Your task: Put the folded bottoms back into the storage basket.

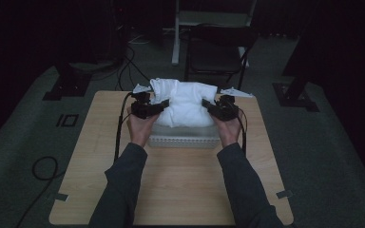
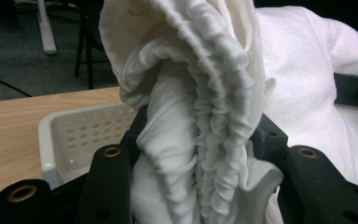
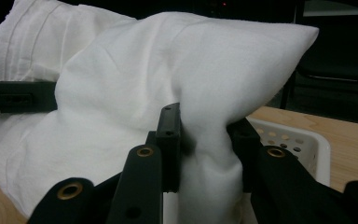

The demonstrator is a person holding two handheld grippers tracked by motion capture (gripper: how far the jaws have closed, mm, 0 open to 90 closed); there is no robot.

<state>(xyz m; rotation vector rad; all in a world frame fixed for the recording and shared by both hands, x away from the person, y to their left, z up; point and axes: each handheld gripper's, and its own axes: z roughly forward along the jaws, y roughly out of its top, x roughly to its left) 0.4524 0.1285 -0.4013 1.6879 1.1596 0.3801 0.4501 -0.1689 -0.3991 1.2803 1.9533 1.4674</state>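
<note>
Gripping white pillow (image 1: 186, 105): left tongs (image 1: 158, 108), right tongs (image 1: 210, 107); basket (image 1: 183, 140) beneath; chair (image 1: 218, 52) behind.

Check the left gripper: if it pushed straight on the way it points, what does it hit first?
The left gripper is already shut on a gathered edge of the white cloth bundle, so more of that cloth comes first. Beyond it, probably the right gripper on the bundle's far side, though depth is unclear.

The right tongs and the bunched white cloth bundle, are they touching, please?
Touching: in the right gripper view the right tongs pinch a fold of the bunched white cloth bundle between both jaws.
</note>
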